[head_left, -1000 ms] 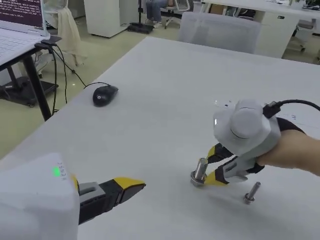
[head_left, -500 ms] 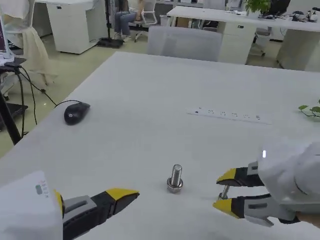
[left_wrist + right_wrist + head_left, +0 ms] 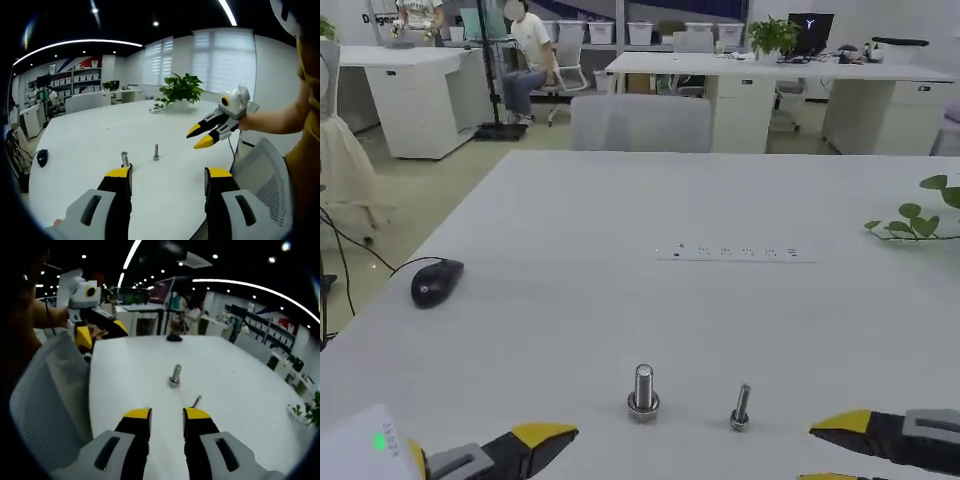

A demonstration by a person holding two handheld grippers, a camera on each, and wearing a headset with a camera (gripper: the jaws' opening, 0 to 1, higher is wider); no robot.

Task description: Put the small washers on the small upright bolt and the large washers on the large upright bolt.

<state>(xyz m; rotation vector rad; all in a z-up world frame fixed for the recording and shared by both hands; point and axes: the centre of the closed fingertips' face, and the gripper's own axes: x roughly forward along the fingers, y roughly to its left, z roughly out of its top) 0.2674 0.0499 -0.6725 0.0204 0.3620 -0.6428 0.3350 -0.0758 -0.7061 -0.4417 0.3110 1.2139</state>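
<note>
On the white counter (image 3: 620, 220), the small upright steel bolt (image 3: 196, 401) stands at 1 o'clock, near your right tongs (image 3: 167, 414), which are narrowly open and empty. The large upright steel bolt (image 3: 175, 376) stands farther, at 12 o'clock. Your left tongs (image 3: 169, 173) are wide and empty.

Clearance on the counter

Two upright obstacles stand near the front of the counter (image 3: 720, 190): the large bolt (image 3: 643, 390) and the small bolt (image 3: 741, 407), with bare surface between and around them. A mouse (image 3: 436, 281) lies far left; a power strip (image 3: 735, 254) lies well behind
</note>
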